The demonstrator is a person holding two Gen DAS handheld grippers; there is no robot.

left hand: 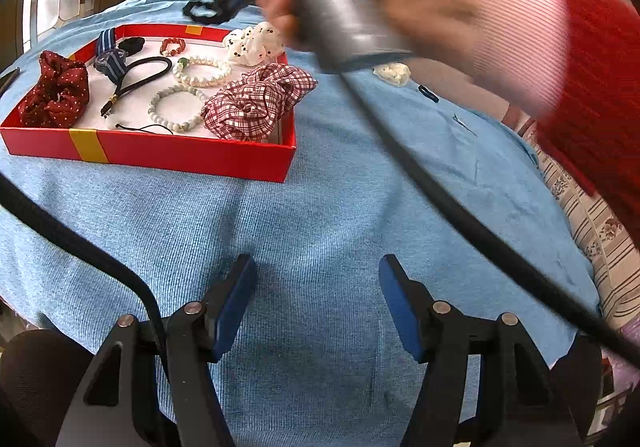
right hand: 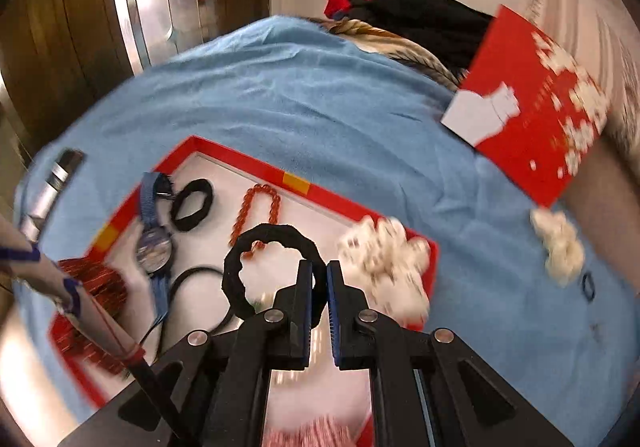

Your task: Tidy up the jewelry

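A: Scrunchie, black one (right hand: 276,271), hangs from the right gripper (right hand: 319,279), jaws pinched on its band, over the red tray (right hand: 236,155).

B: It looks soft and light, so a grip on the fabric ring anywhere should be enough, I think.

A: The left gripper (left hand: 316,303) waits near us with jaws apart, holding nothing, above the blue cloth (left hand: 320,207).

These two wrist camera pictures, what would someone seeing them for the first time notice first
First the red tray on the blue cloth, filled with bead bracelets, scrunchies and a watch. Next the right gripper, over the tray and shut on a black hair tie that hangs from its fingers. The left gripper hangs open over bare cloth, and a cream scrunchie lies on the cloth outside the tray.
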